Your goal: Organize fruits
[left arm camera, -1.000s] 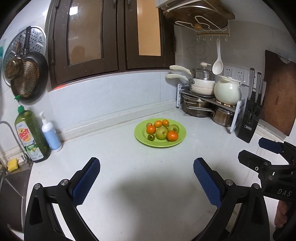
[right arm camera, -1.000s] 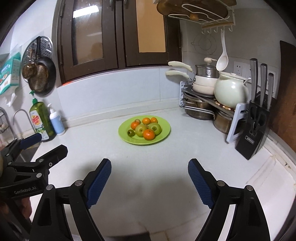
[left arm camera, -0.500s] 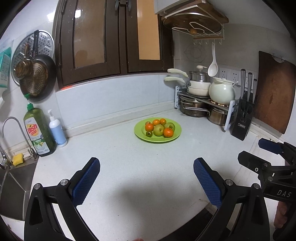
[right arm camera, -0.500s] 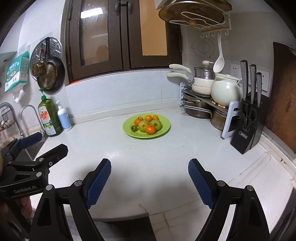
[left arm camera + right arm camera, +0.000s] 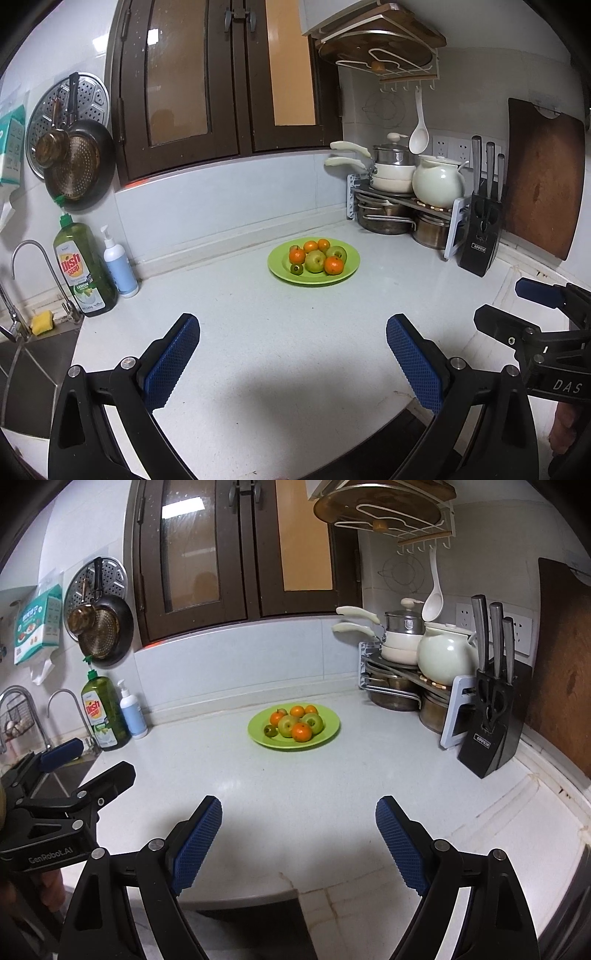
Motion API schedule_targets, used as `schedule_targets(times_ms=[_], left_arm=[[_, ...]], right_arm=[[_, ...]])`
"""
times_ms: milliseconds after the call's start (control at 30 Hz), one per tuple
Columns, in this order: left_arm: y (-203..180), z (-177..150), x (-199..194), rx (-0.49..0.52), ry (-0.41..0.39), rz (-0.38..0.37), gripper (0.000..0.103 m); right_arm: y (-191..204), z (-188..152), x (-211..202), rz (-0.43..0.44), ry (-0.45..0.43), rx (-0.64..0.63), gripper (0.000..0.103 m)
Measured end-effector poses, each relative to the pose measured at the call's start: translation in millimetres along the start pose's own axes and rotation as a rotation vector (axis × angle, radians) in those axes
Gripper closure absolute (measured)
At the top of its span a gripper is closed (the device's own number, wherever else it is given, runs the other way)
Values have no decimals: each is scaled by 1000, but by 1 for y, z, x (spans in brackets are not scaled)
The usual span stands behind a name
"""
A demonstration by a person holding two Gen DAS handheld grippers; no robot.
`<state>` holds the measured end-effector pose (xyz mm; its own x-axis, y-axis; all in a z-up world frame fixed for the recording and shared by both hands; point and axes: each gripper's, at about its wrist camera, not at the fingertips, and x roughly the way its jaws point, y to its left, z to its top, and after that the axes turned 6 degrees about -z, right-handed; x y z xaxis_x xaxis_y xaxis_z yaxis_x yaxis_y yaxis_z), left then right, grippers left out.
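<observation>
A green plate (image 5: 347,275) (image 5: 328,734) sits on the white counter toward the back wall. It holds several oranges (image 5: 334,264) (image 5: 301,732), two green apples (image 5: 315,260) (image 5: 312,722) and a small dark green fruit (image 5: 296,268) (image 5: 270,731). My left gripper (image 5: 293,341) is open and empty, low over the counter's front edge, far from the plate. My right gripper (image 5: 298,821) is open and empty, also at the front edge. Each gripper shows at the edge of the other's view.
A pot rack with pans and a cream kettle (image 5: 437,181) stands at the back right, beside a black knife block (image 5: 480,242) and a wooden cutting board (image 5: 543,177). Dish soap (image 5: 83,273) and a pump bottle (image 5: 118,264) stand by the sink (image 5: 33,354) at left.
Both grippers have drawn back from the plate toward the counter's front edge. The plate looks smaller and farther. Both stayed open.
</observation>
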<state>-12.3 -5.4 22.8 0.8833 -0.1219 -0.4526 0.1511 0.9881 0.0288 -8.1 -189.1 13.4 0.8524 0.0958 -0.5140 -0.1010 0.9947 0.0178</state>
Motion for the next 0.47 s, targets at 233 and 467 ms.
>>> schedule_targets(times_ms=[233,467], left_arm=[[-1,0,1,1,2,-2,0],[-2,0,6,-3,10,-12,0]], right_arm=[[-1,-1,0,2,3,1,17],[0,-3,2,-1,10,3,17]])
